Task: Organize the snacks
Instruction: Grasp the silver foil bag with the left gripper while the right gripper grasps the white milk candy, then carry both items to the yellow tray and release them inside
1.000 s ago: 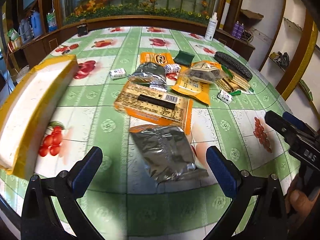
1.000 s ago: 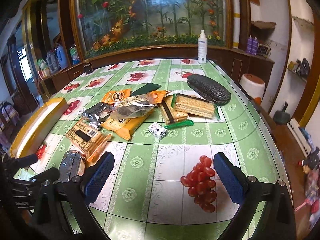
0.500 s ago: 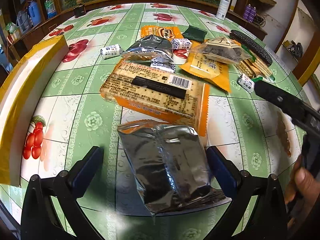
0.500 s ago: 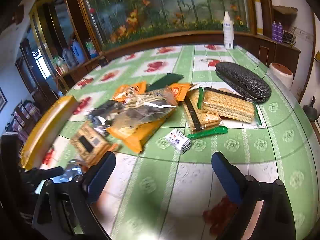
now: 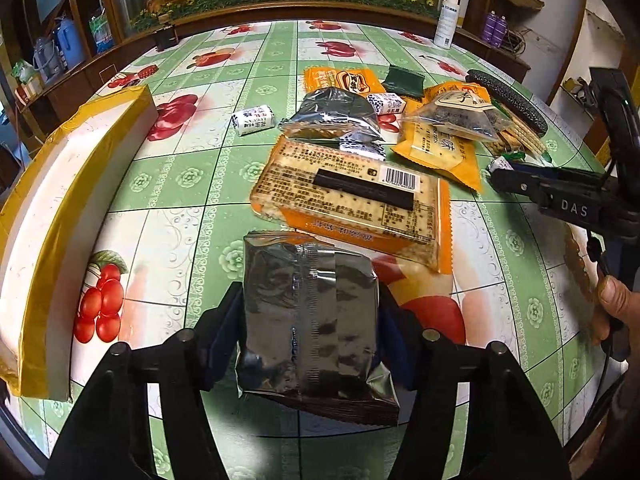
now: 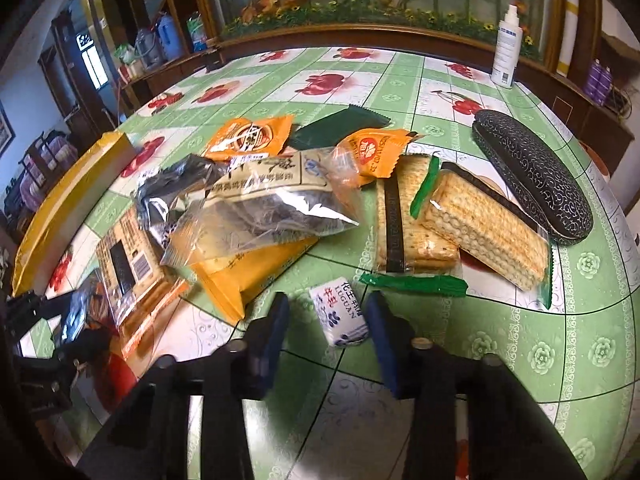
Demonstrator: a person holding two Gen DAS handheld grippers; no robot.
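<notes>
My left gripper (image 5: 310, 320) is shut on a silver foil snack packet (image 5: 310, 320) near the table's front edge. My right gripper (image 6: 328, 318) has its jaws narrowed around a small white candy packet (image 6: 339, 312); the left pad stands a little off it, so a firm hold is unclear. Beyond lie an orange cracker pack (image 5: 352, 196), a clear bag of dark snack (image 6: 264, 208), orange packets (image 6: 250, 136) and green-wrapped cracker packs (image 6: 480, 228).
A yellow-taped white box (image 5: 60, 200) lies at the table's left edge. A black patterned case (image 6: 532, 180) lies at the right. A white bottle (image 6: 506, 48) stands at the far edge. The tablecloth (image 5: 180, 176) is green with fruit prints.
My left gripper has closed on the silver packet. My right gripper has moved forward to the white candy packet and narrowed around it.
</notes>
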